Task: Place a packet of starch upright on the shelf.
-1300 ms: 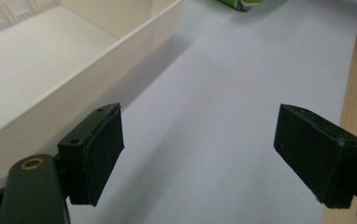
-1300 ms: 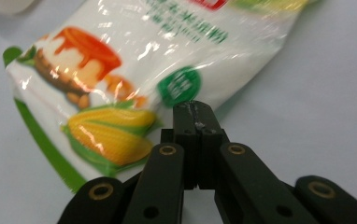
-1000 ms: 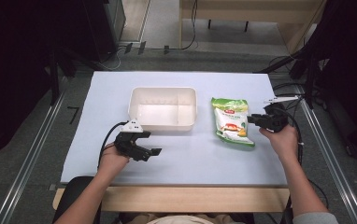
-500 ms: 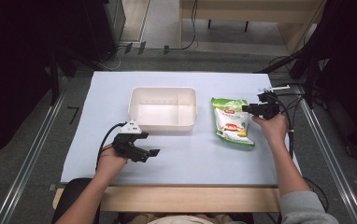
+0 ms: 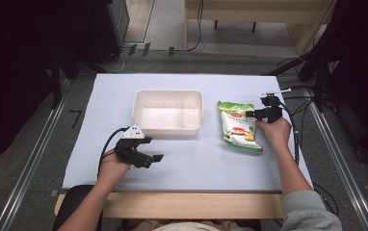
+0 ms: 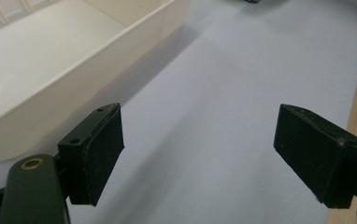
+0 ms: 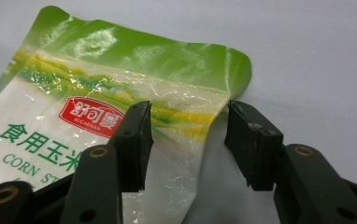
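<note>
The person's right gripper (image 5: 250, 114) is hovering low at the far right edge of a green-and-clear bag of corn starch (image 5: 238, 126), which is lying flat on the pale blue surface (image 5: 211, 163) just to the right of the white plastic tub (image 5: 168, 111), near it but not touching. In the right gripper view the jaws have just been opening and are now standing wide, straddling the bag's upper corner (image 7: 200, 100): one pad is sitting over the clear film, the other just off the bag's edge over bare surface. Neither pad is pressing on the film, so nothing is being gripped yet.

The left gripper (image 5: 149, 158) is resting near the front of the surface, just in front of the tub's near left corner, its jaws spread wide with nothing but bare surface between them.

The bag is looking soft and floppy: thin crinkled film, glossy and probably slippery, with loose powder inside that is likely to slump toward the low end once it is lifted. It does not appear fragile, though a hard pinch on the filled part could strain the film. The flat sealed strip along the green top edge is looking like the best place to pinch, since it is stiffer and holds no powder. The tub is standing empty.
</note>
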### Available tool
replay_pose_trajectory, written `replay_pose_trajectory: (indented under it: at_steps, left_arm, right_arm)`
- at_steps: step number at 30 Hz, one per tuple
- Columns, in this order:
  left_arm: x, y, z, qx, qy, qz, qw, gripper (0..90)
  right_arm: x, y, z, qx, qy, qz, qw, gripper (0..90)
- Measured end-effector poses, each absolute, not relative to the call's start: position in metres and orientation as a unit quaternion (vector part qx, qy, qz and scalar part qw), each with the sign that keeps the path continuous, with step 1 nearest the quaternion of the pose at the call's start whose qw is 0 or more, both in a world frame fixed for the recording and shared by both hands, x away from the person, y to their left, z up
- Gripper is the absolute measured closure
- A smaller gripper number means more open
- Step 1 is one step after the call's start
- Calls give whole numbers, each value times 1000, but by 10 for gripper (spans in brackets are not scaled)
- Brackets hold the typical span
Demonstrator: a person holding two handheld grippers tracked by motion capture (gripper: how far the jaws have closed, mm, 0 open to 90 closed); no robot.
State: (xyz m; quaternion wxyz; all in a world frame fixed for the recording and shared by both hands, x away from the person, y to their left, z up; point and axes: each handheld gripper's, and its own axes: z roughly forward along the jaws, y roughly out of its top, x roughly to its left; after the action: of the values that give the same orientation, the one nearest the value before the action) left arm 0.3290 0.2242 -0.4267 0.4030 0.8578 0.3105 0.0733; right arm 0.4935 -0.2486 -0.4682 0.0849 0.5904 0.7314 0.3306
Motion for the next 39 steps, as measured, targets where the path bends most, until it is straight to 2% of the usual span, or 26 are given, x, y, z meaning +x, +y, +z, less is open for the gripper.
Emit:
replay_pose_trajectory:
  at_steps: [4,9,15,18,39]
  left_arm:
    - [329,224,-427,858,310,74,403,167]
    - [329,224,-426,859,310,75,401,166]
    - [329,224,-426,858,310,75,401,167]
    - [329,224,-426,858,310,75,402,167]
    - [329,225,-426,855,311,74,409,167]
  right_arm:
    - [492,-247,-469,583,735,341,57,551]
    - [490,-232,-468,564,752,335,68,568]
    - [490,-230,-470,562,751,339,69,802]
    - [489,-230,-469,557,755,341,67,881]
    - [461,-228,-409,501,765,389,107,900]
